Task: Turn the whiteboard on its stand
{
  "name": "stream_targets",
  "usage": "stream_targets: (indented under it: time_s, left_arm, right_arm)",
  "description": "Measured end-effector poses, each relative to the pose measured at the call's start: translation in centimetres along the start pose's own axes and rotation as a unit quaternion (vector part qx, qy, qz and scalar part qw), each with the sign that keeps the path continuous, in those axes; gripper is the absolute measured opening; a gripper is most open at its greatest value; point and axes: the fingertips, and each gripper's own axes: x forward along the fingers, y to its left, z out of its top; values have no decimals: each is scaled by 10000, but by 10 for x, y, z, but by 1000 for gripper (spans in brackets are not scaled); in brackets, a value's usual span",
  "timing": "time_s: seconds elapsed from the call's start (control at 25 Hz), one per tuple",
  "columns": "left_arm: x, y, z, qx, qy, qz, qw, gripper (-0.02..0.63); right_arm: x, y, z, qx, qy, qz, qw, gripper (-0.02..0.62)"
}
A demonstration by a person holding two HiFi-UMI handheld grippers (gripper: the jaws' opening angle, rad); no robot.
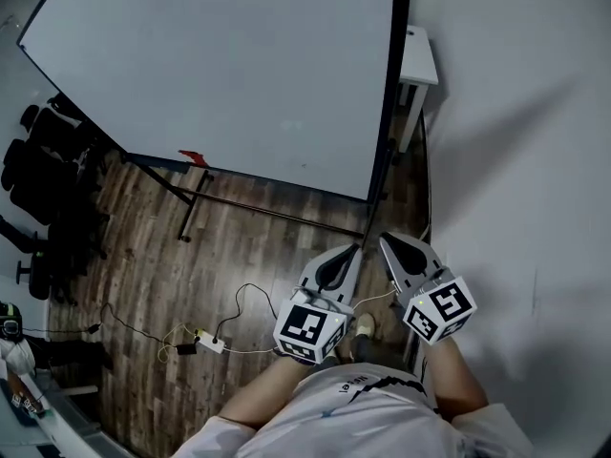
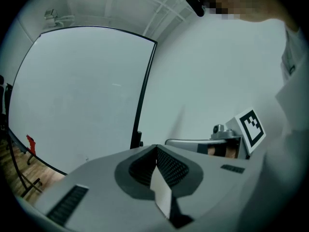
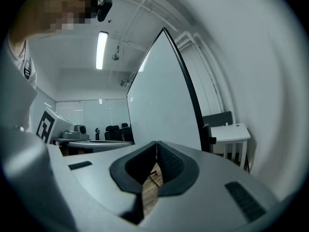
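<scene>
Whiteboard [image 1: 229, 74] stands beside wall [image 1: 516, 113]; shirt print [image 1: 358, 382] unreadable.

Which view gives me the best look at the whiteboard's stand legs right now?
The head view: the stand shows from above, floor legs and crossbar under the whiteboard. The left gripper view catches only one leg at lower left; the right gripper view shows the whiteboard edge-on, its legs mostly hidden.

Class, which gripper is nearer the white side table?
The right gripper, beside the wall; the left gripper lies farther from the white side table.
</scene>
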Motion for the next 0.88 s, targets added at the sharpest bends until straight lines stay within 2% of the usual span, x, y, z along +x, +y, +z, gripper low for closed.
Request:
stream_targets:
  time_s: [0.44,0.88]
  left_arm:
    - [-19,-11,-11,-89,-24,-333,9994,12]
    - [-20,-12,3,-41,-106,-401,9991,12]
  right_arm:
    - [-17,21,-8,-29,-21,-367,9993,14]
    - [-18,25,3,-94,-120,-362,9992,14]
